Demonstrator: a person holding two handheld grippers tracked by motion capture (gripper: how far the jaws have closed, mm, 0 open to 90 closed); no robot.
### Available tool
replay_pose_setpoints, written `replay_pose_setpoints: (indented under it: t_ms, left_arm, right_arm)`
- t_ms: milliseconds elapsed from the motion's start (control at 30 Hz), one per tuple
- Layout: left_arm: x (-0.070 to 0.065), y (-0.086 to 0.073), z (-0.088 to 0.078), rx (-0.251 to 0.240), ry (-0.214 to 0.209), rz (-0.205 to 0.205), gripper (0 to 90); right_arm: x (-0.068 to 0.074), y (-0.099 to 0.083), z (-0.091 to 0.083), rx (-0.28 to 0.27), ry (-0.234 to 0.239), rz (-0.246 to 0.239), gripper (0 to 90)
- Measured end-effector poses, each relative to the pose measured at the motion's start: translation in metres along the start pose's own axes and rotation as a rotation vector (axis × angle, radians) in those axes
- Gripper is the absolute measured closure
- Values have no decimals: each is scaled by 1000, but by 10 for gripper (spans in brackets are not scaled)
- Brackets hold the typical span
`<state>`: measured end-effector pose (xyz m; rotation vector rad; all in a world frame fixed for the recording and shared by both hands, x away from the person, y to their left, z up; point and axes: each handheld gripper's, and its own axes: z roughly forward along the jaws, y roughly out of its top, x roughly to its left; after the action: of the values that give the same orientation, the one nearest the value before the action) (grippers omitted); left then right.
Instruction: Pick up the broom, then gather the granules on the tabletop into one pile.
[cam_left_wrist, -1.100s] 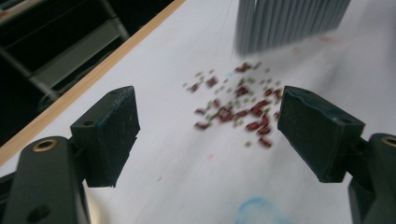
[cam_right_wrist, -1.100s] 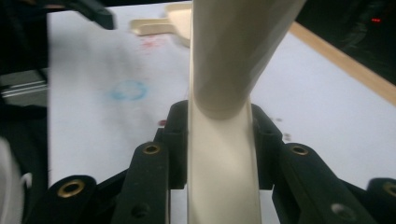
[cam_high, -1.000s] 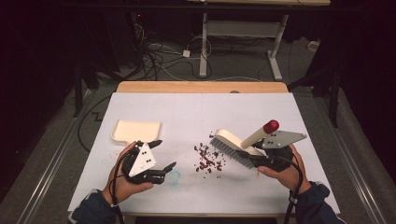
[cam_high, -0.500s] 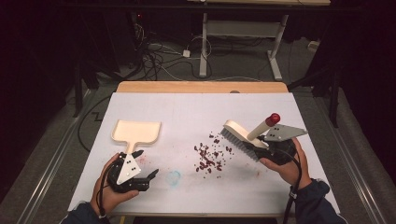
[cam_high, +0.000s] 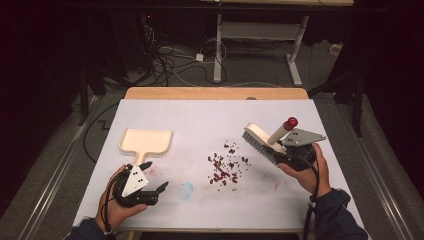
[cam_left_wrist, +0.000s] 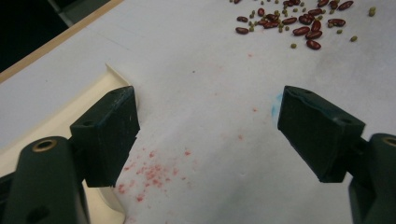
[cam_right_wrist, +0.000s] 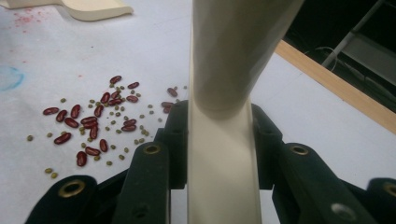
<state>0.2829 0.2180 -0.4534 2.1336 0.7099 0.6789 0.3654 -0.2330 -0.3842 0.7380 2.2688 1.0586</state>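
Gripping brush (cam_high: 260, 141) in right hand-held gripper (cam_high: 290, 154), left hand-held gripper (cam_high: 150, 180) gaping empty beside dustpan (cam_high: 146, 141), beans (cam_high: 226, 164) lying unswept.

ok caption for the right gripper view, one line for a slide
Right gripper clamps cream brush handle above scattered red beans.

A white-topped desk (cam_high: 215, 115) with a wooden far edge fills the frame's centre. Beyond it the room is dark — a tangle of cables (cam_high: 170, 62) lies on the grey floor (cam_high: 250, 70) at upper centre, beside the white legs of another table (cam_high: 260, 35).
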Motion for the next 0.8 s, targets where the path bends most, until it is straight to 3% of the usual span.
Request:
replay_pose_setpoints:
  t_ms: [300,567,700,800]
  left_arm:
    - [0,1,2,9,-5,-2,198]
    - [-1,2,5,17,-11,10,198]
    - [-3,0,3,33,-10,16,198]
    - [-4,-1,2,34,-9,15,198]
  right_arm:
    - [-8,4,21,16,-27,-20,672]
    - [-13,16,61,64,-78,-91,673]
    - [-9,20,85,92,-90,-98,673]
    - [-5,23,102,121,-108,-132,673]
